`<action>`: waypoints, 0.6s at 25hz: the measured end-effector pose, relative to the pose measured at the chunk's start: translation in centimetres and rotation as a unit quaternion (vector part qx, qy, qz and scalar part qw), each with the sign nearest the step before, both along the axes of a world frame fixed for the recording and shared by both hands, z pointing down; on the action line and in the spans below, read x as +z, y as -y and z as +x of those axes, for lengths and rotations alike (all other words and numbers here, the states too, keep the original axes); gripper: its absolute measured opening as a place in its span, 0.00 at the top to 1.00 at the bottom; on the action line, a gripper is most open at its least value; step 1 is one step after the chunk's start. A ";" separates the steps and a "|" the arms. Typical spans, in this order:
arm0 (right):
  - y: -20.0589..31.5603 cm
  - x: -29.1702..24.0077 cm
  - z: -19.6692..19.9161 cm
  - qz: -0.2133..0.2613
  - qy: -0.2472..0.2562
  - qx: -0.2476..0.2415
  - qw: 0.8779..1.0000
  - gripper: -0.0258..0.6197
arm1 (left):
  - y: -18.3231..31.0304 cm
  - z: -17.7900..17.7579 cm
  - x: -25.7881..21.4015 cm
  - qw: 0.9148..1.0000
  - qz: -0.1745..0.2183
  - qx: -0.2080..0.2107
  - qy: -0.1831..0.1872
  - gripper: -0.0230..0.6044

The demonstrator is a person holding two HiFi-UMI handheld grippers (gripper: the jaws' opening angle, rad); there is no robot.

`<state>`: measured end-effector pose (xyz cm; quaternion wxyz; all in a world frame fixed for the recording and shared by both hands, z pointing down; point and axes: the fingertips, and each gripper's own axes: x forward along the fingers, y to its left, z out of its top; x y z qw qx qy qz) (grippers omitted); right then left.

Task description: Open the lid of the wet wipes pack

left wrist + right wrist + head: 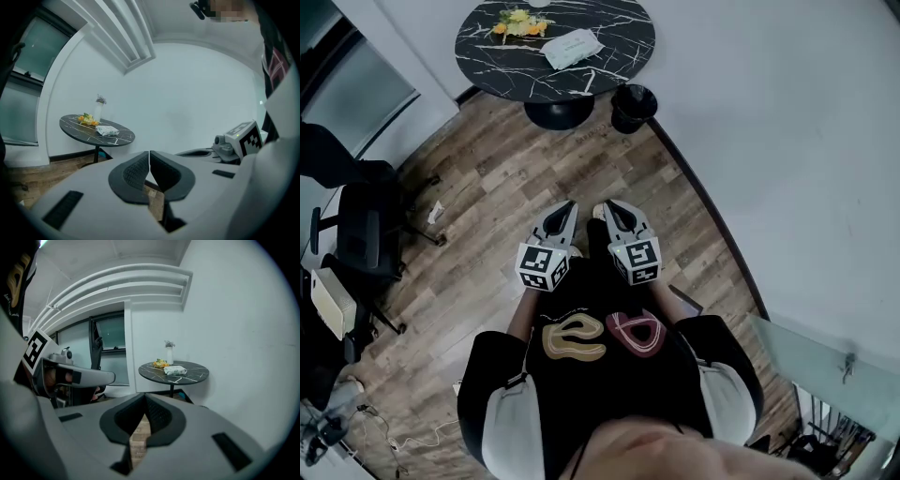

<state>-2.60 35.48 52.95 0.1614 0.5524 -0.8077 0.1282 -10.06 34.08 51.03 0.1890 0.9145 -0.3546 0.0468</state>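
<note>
The wet wipes pack [572, 48] is a pale soft packet lying on a round black marble table [609, 66] at the far end of the room; its lid cannot be made out at this distance. It also shows small in the left gripper view [107, 131] and the right gripper view [175, 370]. My left gripper [567, 207] and right gripper [609, 207] are held side by side in front of the person's body, over the wooden floor, well short of the table. Both are shut, pads touching at the tips, with nothing between them [149, 154] [144, 397].
Yellow and orange flowers or fruit [520, 22] lie beside the pack, and a white vase [98, 110] stands behind them. A black bin [633, 105] sits by the table's foot. A black office chair [361, 234] stands at the left. A white wall [787, 141] curves along the right.
</note>
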 end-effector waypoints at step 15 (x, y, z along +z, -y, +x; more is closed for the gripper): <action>7.0 1.6 -2.0 -0.004 0.015 -0.070 0.997 0.94 | 4.9 -2.8 1.2 0.997 -0.010 -0.077 0.026 0.93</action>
